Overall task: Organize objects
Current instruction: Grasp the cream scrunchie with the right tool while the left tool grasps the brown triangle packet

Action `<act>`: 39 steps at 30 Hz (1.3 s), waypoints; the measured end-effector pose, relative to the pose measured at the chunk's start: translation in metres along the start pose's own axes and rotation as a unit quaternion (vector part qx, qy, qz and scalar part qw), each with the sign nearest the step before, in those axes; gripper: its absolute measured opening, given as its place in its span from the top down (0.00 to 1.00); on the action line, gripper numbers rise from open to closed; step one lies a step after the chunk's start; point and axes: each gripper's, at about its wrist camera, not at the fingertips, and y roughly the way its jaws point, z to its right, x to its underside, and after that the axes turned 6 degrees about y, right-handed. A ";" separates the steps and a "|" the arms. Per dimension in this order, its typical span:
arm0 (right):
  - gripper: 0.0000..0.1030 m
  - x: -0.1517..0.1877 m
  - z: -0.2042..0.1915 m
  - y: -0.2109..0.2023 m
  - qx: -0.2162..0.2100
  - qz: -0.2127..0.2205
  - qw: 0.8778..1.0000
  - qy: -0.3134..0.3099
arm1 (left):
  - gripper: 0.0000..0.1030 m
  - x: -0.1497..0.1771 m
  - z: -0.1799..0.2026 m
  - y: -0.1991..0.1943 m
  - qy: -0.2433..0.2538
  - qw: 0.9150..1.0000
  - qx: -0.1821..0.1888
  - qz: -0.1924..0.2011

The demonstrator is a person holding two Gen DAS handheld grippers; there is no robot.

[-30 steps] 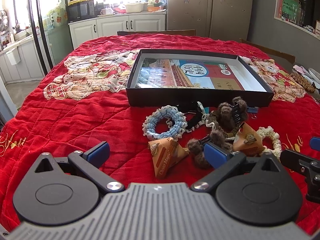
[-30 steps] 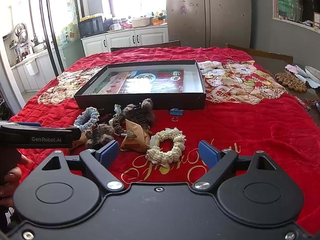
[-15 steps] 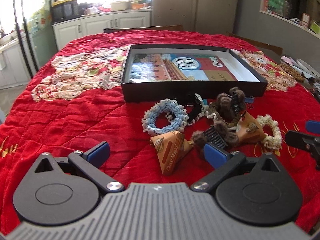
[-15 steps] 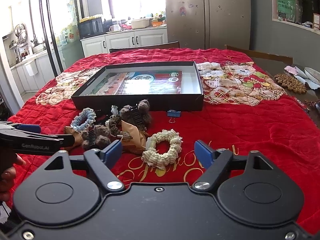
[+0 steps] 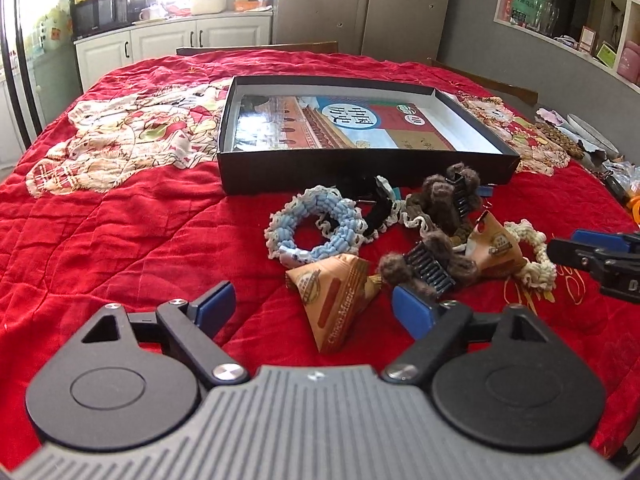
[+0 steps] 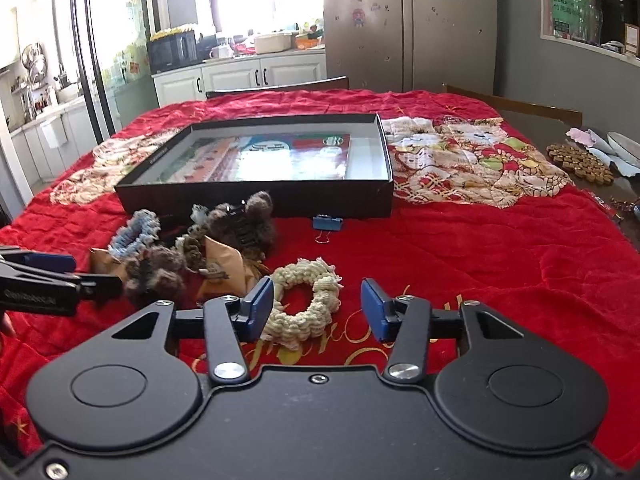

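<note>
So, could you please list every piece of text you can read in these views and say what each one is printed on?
"Choco Music" (last letters uncertain): tan pyramid snack packet, along its front edge.
"中国历史": book cover lying in the black box, in the blue circle, seen upside down.
Pale lettering on the left gripper's arm, seen from the right wrist: blurred, not readable.
Green poster on the wall shelf: characters too small to read.
Second snack packet: round logo, illegible.

"Choco Music" runs along the brown triangular packet; other print is unreadable.
</note>
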 end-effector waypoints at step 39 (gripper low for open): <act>0.88 -0.007 -0.002 0.020 0.014 -0.002 1.000 -0.028 | 0.49 -0.011 -0.007 -0.001 -0.013 0.999 0.033 0.006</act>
